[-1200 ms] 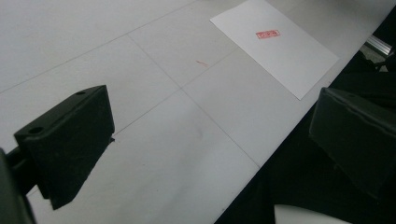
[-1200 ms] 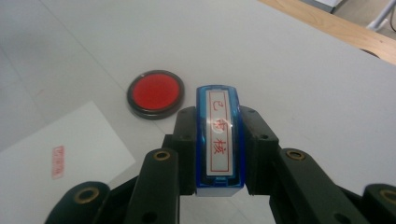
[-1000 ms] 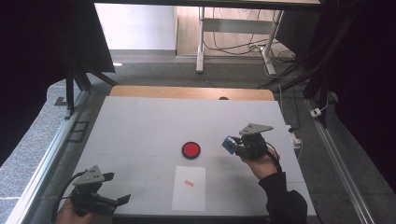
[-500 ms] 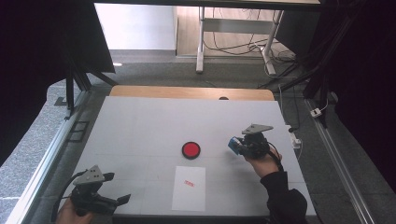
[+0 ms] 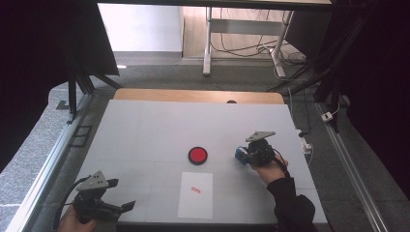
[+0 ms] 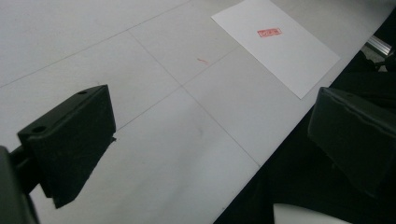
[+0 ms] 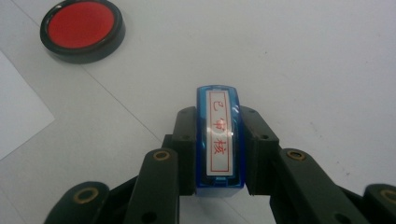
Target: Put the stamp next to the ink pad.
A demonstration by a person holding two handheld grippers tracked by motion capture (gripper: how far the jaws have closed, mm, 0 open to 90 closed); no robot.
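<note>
Between the two jaws of my right gripper [image 7: 219,154] sits a blue stamp [image 7: 219,140], clamped from both sides so that its long white label with red characters faces up toward the camera on that gripper; the jaws press flat on its blue sides and its far end pokes out just past their tips. Seen from the high view, that right gripper [image 5: 249,154] and its stamp [image 5: 240,154] hang low over the bench [image 5: 145,130], with my hand [image 5: 270,169] behind them. Ahead of the right gripper and off to its left, apart from the stamp, lies a round red ink pad [image 7: 82,29] in a black rim, resting flat on the bench. Nearer to me on that same side, the corner of a white sheet of paper [image 7: 18,121] shows; it carries a small red stamped mark [image 5: 195,190]. My left gripper [image 5: 118,208] is well apart from all this, at the near edge of the bench, its jaws wide apart with nothing between them, the paper [image 6: 275,44] lying beyond its tips.
</note>
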